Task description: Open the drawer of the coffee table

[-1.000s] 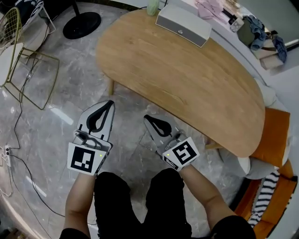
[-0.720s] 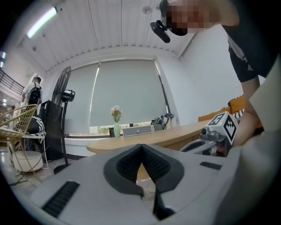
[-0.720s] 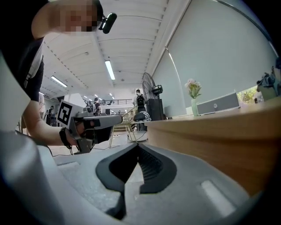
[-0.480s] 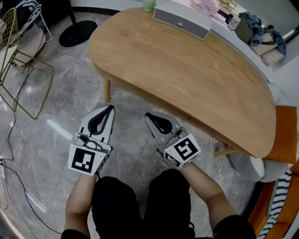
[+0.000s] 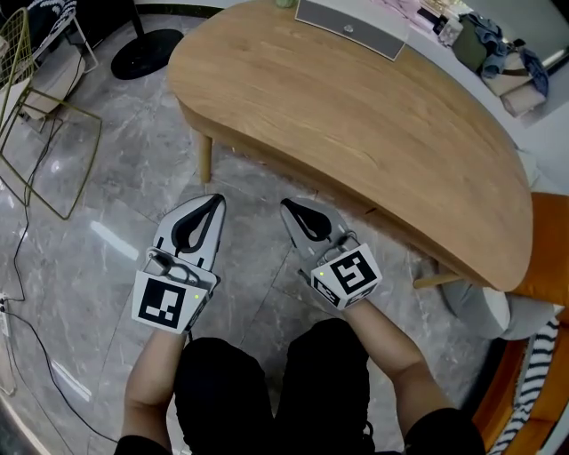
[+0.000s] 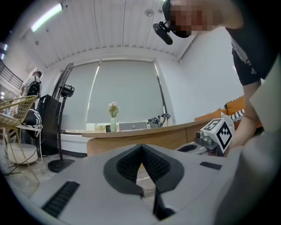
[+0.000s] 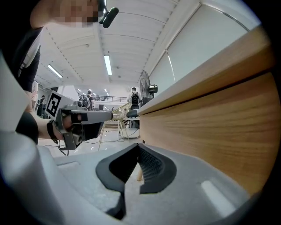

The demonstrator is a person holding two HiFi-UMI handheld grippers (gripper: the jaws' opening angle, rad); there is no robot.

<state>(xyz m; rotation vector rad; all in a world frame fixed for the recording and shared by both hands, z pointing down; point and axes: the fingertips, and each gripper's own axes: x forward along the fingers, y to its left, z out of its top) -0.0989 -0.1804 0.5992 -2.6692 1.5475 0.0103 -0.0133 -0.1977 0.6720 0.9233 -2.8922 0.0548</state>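
Observation:
The light wooden oval coffee table (image 5: 356, 115) fills the upper middle of the head view. Its front apron (image 5: 356, 206) runs just beyond both grippers, and I can make out no drawer handle. My left gripper (image 5: 216, 197) is shut and empty over the marble floor, short of the table's left leg (image 5: 204, 160). To its right, my right gripper (image 5: 286, 204) is also shut and empty, its tip close to the apron but apart from it. In the right gripper view the wooden side panel (image 7: 210, 123) runs along the right of the shut gripper (image 7: 138, 145). The left gripper (image 6: 141, 146) faces the table's side (image 6: 145, 138).
A white box (image 5: 351, 27) sits at the table's far edge. A gold wire chair (image 5: 36, 115) and a black fan base (image 5: 147, 53) stand at the left, with cables (image 5: 27, 293) on the floor. An orange seat (image 5: 547, 249) is at the right.
Both grippers have sunk lower in front of the table, side by side, and stayed shut. The table's front edge now lies nearer to their tips in the head view.

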